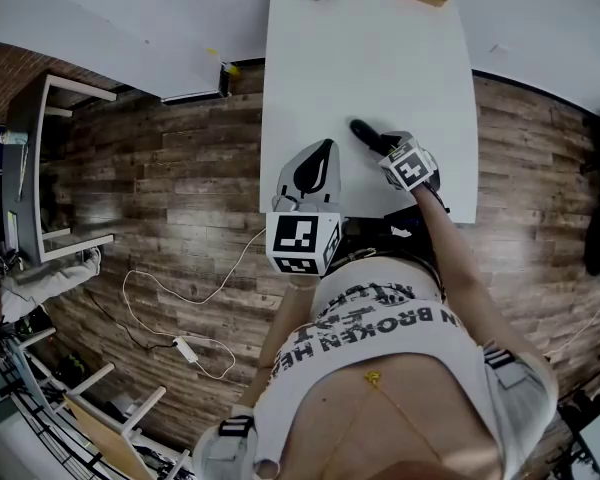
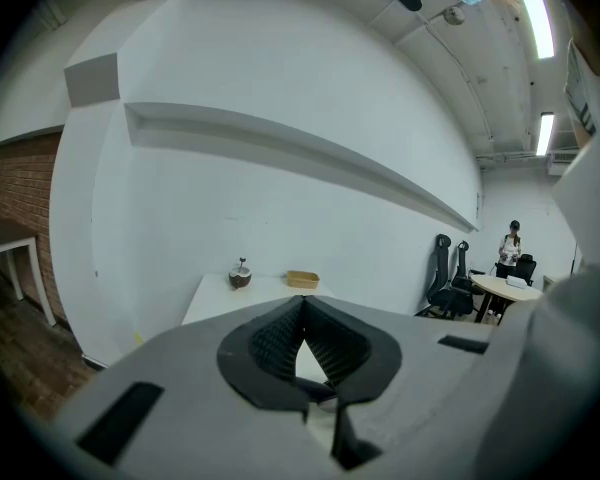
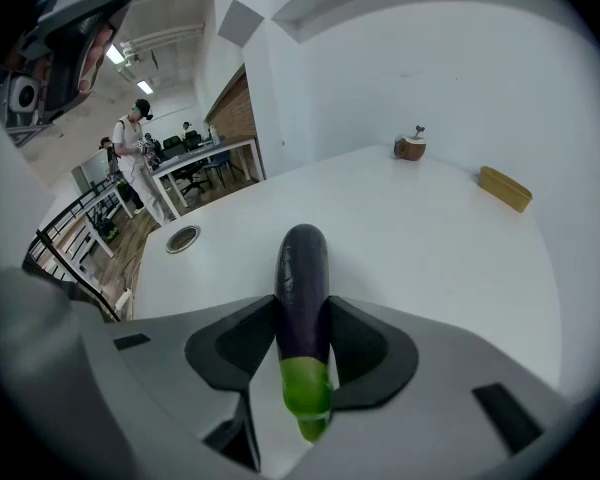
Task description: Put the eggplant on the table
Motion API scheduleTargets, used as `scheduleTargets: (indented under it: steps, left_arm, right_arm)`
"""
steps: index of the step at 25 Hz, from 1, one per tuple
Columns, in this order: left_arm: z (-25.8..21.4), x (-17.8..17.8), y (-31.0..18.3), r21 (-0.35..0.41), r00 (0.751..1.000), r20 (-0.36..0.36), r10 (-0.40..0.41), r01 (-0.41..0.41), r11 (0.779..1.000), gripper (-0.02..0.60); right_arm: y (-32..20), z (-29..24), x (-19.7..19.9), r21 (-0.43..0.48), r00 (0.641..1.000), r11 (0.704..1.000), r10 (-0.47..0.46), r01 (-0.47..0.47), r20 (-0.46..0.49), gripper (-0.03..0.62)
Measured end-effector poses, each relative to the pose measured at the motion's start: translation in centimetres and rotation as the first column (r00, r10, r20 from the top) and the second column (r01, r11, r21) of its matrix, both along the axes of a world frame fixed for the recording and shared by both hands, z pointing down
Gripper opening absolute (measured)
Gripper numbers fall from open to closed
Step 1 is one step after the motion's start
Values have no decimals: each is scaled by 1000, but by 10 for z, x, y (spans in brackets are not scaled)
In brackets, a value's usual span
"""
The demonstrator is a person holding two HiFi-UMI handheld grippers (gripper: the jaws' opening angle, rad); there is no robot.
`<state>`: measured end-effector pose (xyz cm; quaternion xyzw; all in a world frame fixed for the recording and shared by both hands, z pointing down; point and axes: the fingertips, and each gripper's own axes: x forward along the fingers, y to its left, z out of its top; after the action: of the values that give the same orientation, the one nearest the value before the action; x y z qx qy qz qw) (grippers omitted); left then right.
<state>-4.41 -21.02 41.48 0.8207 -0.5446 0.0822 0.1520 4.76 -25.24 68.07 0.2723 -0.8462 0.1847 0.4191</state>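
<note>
Right gripper (image 3: pixel 302 308) clamps eggplant (image 3: pixel 302 268) between jaws, purple tip forward, green end rearward; white table (image 3: pixel 430 228) beneath.

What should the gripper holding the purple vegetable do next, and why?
Probably lower the right gripper a little: its jaws clamp the eggplant above the white table, and it doesn't clearly rest there yet.

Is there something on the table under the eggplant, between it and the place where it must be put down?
Nothing visible. The right gripper holds the eggplant over a bare part of the white table. The small brown object and the yellow object lie at the far edge, well apart.
</note>
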Motion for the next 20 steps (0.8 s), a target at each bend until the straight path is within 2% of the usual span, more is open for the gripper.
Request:
scheduleTargets:
  steps: [20]
  left_arm:
    - [0,3,-10,-7,1000,6,13,-13,1000,-2]
  right_arm:
    - [0,13,6,-40,1000,999,-2,2,-15,167]
